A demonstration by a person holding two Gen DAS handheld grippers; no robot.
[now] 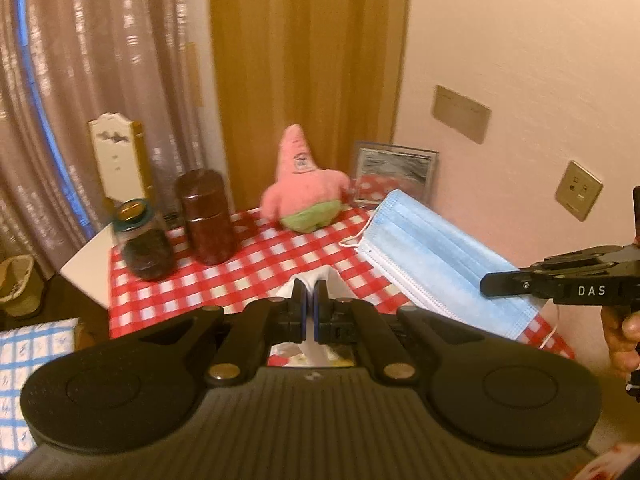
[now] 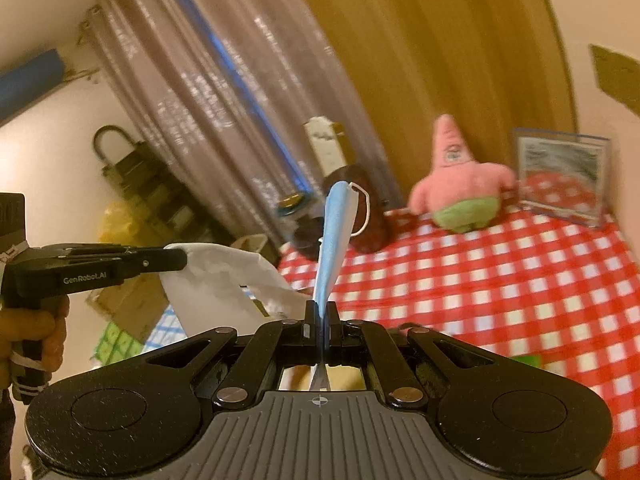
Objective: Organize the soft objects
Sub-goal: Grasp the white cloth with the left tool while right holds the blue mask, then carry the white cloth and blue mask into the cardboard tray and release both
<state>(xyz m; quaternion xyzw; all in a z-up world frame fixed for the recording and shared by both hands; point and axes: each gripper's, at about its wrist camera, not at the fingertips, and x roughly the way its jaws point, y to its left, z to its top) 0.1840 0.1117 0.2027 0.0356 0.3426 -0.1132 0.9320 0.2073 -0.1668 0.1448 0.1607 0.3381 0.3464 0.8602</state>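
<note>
My left gripper (image 1: 309, 294) is shut on a white tissue (image 1: 316, 274) that pokes up between its fingers; from the right wrist view the same tissue (image 2: 224, 272) hangs from the left gripper (image 2: 182, 259) above the table's left edge. My right gripper (image 2: 321, 310) is shut on a blue face mask (image 2: 334, 240), seen edge-on and standing upward. In the left wrist view the mask (image 1: 436, 256) spreads out flat from the right gripper (image 1: 486, 282), held above the checked tablecloth (image 1: 256, 276). A pink star plush (image 1: 304, 186) sits at the back of the table.
A dark brown canister (image 1: 208, 220) and a glass jar with a teal lid (image 1: 144, 244) stand at the back left. A clear picture frame (image 1: 394, 174) leans at the back right by the wall. Curtains hang behind. A blue checked cloth (image 1: 28, 364) lies low on the left.
</note>
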